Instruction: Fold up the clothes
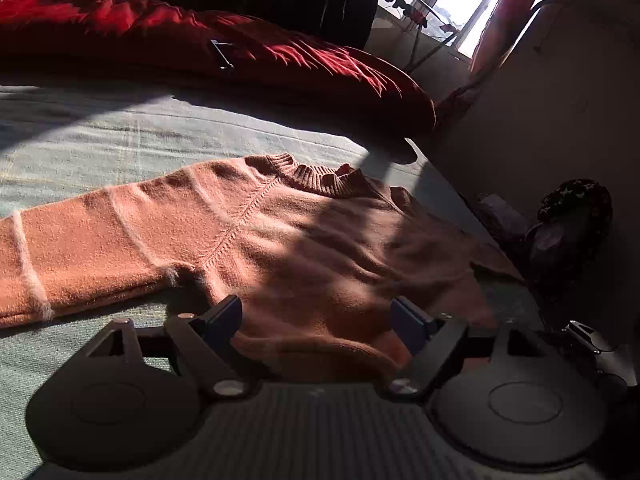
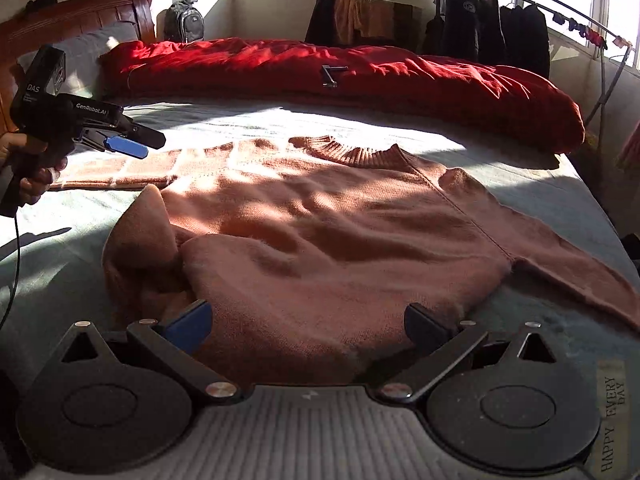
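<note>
A salmon-orange knit sweater (image 1: pixel 280 232) lies front-up on the pale green bed sheet (image 1: pixel 100 132), ribbed collar away from me. In the left wrist view its white-striped sleeve runs off to the left. My left gripper (image 1: pixel 318 320) is open, and the sweater's near edge shows between its blue-padded fingers. In the right wrist view the sweater (image 2: pixel 340 220) fills the middle, its near-left corner (image 2: pixel 140 236) bunched and turned up. My right gripper (image 2: pixel 308 320) is open at the hem, fingers wide apart. A hand holds the left gripper (image 2: pixel 136 144) above the striped sleeve.
A red duvet (image 2: pixel 360 72) lies rolled along the far side of the bed. Behind it stand a rack of dark jackets (image 2: pixel 488 20), windows, a backpack (image 2: pixel 184 20) and a wooden headboard (image 2: pixel 80 12). Patterned slippers (image 1: pixel 572 208) sit on the floor past the bed's edge.
</note>
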A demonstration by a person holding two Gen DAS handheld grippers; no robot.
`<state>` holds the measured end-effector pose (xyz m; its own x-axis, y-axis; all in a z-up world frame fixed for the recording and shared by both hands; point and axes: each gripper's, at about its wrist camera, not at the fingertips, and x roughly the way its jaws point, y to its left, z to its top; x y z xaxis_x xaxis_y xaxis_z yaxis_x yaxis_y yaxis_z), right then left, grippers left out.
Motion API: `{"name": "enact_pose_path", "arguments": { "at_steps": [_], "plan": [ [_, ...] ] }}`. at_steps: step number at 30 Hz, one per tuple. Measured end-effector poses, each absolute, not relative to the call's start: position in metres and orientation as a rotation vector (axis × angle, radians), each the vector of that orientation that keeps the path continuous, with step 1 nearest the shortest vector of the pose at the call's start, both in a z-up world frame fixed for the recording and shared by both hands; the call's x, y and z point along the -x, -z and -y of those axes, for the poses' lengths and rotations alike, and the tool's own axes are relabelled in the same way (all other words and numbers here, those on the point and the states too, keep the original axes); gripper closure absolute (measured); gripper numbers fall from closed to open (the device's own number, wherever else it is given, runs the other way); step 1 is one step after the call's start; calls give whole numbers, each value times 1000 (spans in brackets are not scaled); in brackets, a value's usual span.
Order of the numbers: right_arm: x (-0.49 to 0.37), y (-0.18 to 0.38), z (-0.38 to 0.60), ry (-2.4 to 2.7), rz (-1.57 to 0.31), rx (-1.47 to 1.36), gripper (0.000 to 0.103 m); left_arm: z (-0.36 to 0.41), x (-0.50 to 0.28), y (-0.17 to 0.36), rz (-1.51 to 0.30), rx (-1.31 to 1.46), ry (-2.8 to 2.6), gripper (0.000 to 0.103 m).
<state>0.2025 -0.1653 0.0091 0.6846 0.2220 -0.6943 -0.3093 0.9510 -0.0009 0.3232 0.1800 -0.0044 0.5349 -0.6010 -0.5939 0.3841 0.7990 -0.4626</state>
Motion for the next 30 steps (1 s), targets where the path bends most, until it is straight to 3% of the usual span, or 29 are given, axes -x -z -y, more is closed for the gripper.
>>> {"name": "enact_pose_path", "arguments": {
  "at_steps": [6,10,14,21,22,23,25,26,30],
  "plan": [
    [-216,7,185,-415,-789,115,0,-147,-257,6,-801,277,525,19],
    [-215,12,197,-546,-776,152,0,-113,-232,20,-786,109,491,19],
    [-213,18,207,-663,-787,193,0,-90,-228,36,-810,-24,443,19],
    [-196,21,199,-633,-819,219,0,-96,-245,58,-825,87,517,22],
    [-193,21,197,-628,-824,222,0,-99,-249,61,-832,123,538,26],
    [-191,21,196,-622,-829,226,0,-102,-253,64,-835,153,554,37],
    [-185,22,194,-611,-838,232,0,-107,-258,68,-835,184,567,44],
    [-183,23,192,-605,-842,235,0,-111,-260,70,-836,194,564,57],
    [-172,24,187,-582,-861,248,0,-124,-262,71,-836,224,590,70]
  ]
}}
